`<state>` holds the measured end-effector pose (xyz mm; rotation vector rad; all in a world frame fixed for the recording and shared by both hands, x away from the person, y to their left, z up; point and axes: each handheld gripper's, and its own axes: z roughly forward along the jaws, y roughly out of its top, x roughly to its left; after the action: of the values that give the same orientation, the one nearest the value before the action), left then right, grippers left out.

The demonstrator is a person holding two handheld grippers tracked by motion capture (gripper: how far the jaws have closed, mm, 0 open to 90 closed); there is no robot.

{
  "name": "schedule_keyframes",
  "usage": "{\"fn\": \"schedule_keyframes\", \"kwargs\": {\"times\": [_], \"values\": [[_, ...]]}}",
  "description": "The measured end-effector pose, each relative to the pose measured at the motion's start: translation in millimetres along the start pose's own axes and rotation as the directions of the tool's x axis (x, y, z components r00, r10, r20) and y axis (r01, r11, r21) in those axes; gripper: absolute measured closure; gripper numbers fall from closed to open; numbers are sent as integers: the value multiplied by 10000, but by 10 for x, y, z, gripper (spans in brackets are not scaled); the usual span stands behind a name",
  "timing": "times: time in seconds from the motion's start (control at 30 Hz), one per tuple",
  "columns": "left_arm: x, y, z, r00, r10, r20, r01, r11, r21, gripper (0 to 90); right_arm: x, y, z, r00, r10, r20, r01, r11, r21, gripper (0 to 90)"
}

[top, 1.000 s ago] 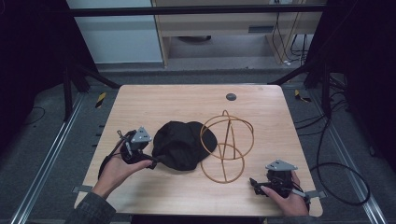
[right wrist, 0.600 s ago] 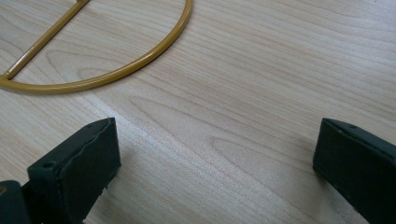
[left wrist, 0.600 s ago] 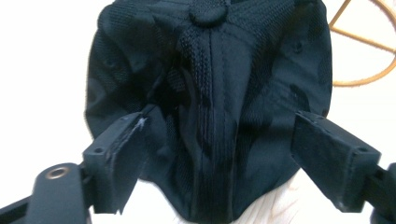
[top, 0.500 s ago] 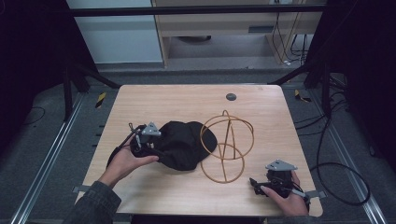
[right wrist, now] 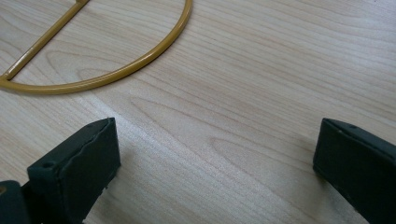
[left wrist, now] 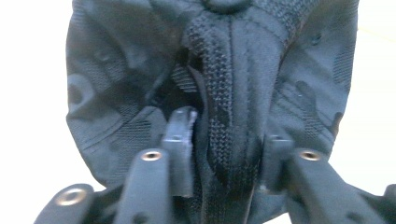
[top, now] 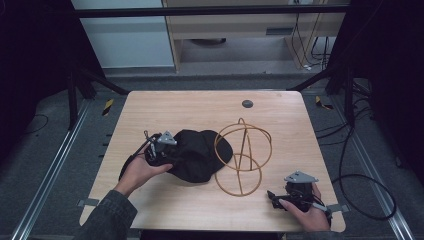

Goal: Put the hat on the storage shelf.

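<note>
Nearest edge of desk (top: 200,205), right side: right claw (top: 272,196) held low by right hand (top: 306,212), jaws spread wide w/ bare wood between them, gripping nothing; grey 3-cornered plate (top: 301,177) on top. In right gripper view, claw (right wrist: 215,163) open over the wood grain, curved gold rod of wire frame (right wrist: 116,70) lying just ahead, not touching either jaw.

Bit farther in, left side: left hand (top: 142,170) w/ dark sleeve (top: 107,220) holding left claw (top: 167,156) against left edge of black cap (top: 197,154). In left gripper view, claw (left wrist: 229,154) clamped on a raised ridge of cap fabric (left wrist: 233,84), 1 jaw each side, knit weave bunched between; cap button at top edge.

Cap mid-desk, crumpled, resting on wood, its right edge touching or overlapping gold wire frame (top: 243,156). Frame = 2 rings joined by upright rods, open cage, nothing inside.

Far side of desk: small dark round disc (top: 247,104) near far edge. Beyond: grey floor, cables (top: 360,165) at right, pale cabinet (top: 125,35) at back.
</note>
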<state>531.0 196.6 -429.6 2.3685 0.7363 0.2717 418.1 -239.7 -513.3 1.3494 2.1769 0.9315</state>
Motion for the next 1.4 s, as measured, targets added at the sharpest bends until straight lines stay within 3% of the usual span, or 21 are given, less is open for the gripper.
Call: {"fn": "schedule_keyframes", "kwargs": {"times": [0.07,0.23,0.33,0.57,0.8,0.97,1.07,1.17,1.27,1.4], "values": [[9,15,6,9998,-71,159,68,9998,198,749,0,0,0,10000,-5,1,5,10000,-1,8],[-6,41,-26,9995,-81,290,75,9997,217,845,-1,1,0,10000,-6,2,6,10000,4,8],[-11,39,-85,9999,-21,153,17,9996,264,862,-1,1,0,10000,-4,-1,4,10000,2,8],[58,-13,-331,9995,-292,-84,292,9996,-63,874,0,6,7,10000,24,30,-24,10000,-6,8],[108,-71,-665,9950,-682,-730,622,9947,-813,874,-1,6,7,10000,25,30,-25,10000,-7,8],[189,-116,-988,9862,-1220,-1120,1058,9843,-1409,874,0,7,8,10000,33,40,-33,10000,-8,7],[194,-133,-1135,9827,-1342,-1279,1137,9812,-1559,874,2,8,9,10000,62,57,-62,10000,-3,7],[192,-139,-1228,9819,-1453,-1215,1229,9769,-1748,874,2,8,9,10000,65,56,-65,10000,-3,7],[209,-152,-1384,9815,-1641,-982,1378,9630,-2316,875,4,13,14,9999,78,112,-78,10000,4,5],[209,-109,-1576,9791,-1596,-1261,1250,9612,-2457,875,6,18,21,9998,106,181,-106,9999,-11,4]]}}
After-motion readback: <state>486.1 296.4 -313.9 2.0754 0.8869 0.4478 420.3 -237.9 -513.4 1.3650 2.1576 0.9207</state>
